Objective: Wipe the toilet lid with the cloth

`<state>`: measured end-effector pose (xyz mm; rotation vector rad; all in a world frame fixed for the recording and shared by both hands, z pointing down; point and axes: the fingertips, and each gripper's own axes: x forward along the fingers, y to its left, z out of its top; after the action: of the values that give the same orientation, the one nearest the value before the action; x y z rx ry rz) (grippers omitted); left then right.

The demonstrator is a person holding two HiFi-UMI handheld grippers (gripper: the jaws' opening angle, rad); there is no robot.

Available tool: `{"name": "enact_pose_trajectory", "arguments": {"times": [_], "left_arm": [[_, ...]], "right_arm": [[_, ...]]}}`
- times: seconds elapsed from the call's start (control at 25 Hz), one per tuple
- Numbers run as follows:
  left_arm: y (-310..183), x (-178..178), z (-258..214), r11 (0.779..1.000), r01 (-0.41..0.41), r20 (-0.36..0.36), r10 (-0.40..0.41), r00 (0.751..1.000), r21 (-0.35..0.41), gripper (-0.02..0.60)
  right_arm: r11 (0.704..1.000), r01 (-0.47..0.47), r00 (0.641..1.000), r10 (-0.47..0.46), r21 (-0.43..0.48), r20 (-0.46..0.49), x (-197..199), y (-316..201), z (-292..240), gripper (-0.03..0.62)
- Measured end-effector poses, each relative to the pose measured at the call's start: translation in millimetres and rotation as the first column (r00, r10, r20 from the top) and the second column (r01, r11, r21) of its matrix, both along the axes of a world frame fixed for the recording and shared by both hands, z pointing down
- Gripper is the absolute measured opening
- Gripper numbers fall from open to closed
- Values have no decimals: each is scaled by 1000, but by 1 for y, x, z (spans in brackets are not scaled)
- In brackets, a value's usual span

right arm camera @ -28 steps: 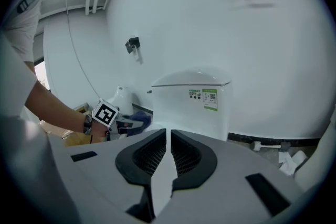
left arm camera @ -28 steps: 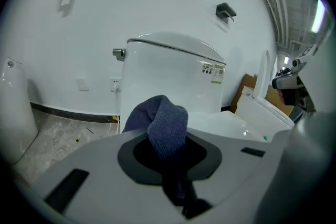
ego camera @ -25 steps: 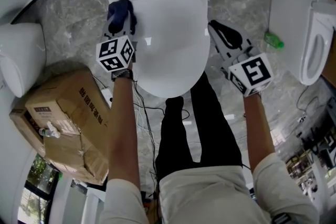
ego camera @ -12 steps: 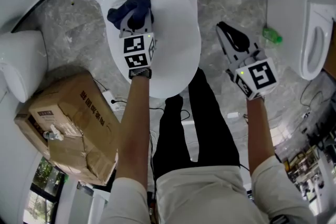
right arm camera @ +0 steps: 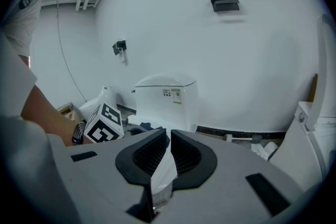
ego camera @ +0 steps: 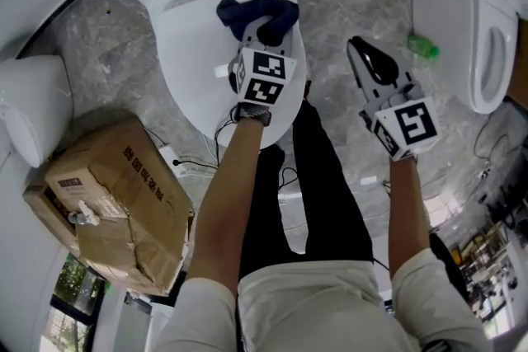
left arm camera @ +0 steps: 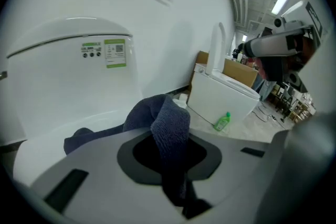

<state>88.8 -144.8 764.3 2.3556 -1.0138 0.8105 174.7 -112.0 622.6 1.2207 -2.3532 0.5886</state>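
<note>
The white toilet lid (ego camera: 206, 62) lies shut below the tank (left arm camera: 68, 76). A dark blue cloth (ego camera: 256, 11) rests bunched on the lid's far right part. My left gripper (ego camera: 266, 30) is shut on the cloth (left arm camera: 160, 123), which runs down between the jaws and spreads onto the lid (left arm camera: 42, 152). My right gripper (ego camera: 367, 62) hangs off the lid's right side, over the floor. Its jaws are nearly closed on a thin white strip (right arm camera: 163, 173); I cannot tell what it is.
A torn cardboard box (ego camera: 107, 194) sits on the floor at the left, beside a white fixture (ego camera: 29, 103). A second toilet (ego camera: 470, 21) stands at the right with a green bottle (ego camera: 421, 46) near its base. Cables lie by the person's legs.
The left gripper has swept the cloth from the lid's left edge across to its right side. The right gripper has shifted a little and stayed closed.
</note>
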Motion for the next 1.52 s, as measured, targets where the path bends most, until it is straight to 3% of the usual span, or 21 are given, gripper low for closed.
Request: {"name": "enact_pose_trajectory", "arguments": {"times": [0.16, 0.36, 0.6, 1.08, 1.32, 1.52], "left_arm": [[31, 12, 3, 996, -74, 15, 75, 997, -39, 48], [50, -17, 3, 997, -70, 25, 71, 997, -46, 48], [57, -90, -7, 999, 0, 56, 3, 998, -51, 48], [105, -219, -3, 987, 154, 93, -151, 984, -33, 49], [131, -247, 1, 965, 260, 82, -257, 963, -36, 49], [149, -231, 2, 944, 328, 92, -324, 942, -27, 49]], "right_arm": [[1000, -31, 999, 31, 6, -12, 7, 18, -3, 48], [999, -34, 999, 35, 15, -19, -4, 43, -6, 48], [999, -45, 999, 45, 25, -16, -34, 68, -10, 48], [999, 32, 999, -32, 40, -4, -112, 106, -25, 48], [997, 66, 998, -66, 30, 14, -124, 120, -23, 48], [996, 87, 996, -88, 25, 12, -106, 134, -18, 48]]}}
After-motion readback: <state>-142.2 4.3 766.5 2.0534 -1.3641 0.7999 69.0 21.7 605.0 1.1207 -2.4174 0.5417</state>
